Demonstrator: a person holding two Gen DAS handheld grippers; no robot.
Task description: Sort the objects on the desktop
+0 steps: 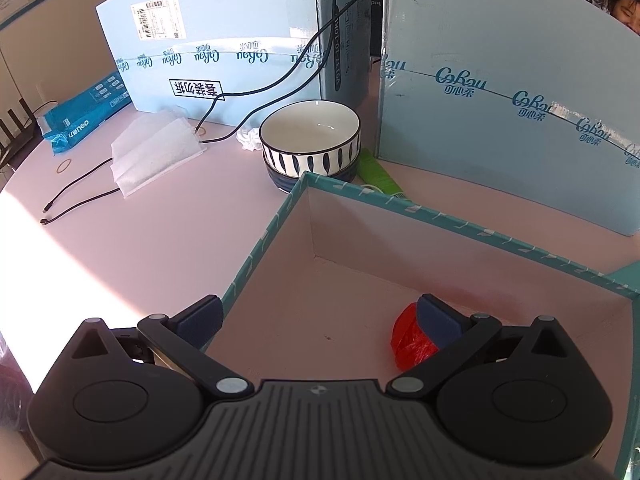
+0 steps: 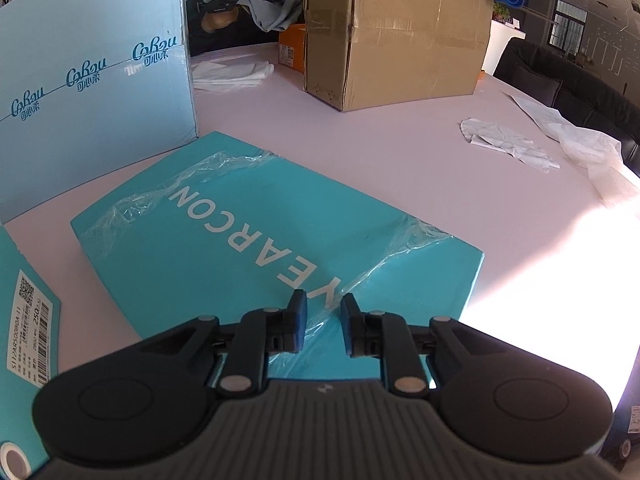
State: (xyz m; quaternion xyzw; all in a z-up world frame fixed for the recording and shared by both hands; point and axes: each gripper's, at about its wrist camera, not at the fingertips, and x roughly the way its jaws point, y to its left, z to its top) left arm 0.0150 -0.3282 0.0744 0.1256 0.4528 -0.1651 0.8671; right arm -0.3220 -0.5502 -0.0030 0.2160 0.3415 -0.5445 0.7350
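Your left gripper (image 1: 318,314) hangs wide open over the near left corner of an open teal box (image 1: 472,226), one finger outside the wall, the other inside beside a crumpled red wrapper (image 1: 410,340) lying on the box's pale floor near its near right side; nothing is held. Your right gripper (image 2: 324,320) has its jaws drawn close together with a narrow gap, hovering over the near edge of a flat teal lid (image 2: 256,240) printed "YEARCON"; loose clear film (image 2: 332,308) wrinkles across the glossy card and runs between the pads, but you cannot tell whether they pinch it. Beyond the open box stands a glazed white bowl (image 1: 310,136) with dark stripes, stacked on a second one. Pale blue cartons (image 1: 512,92), a brown cardboard box (image 2: 396,32), crumpled tissue (image 2: 500,140) and black cables (image 1: 80,194) crowd the smooth pinkish tabletop (image 2: 400,152), with sun glare on it.
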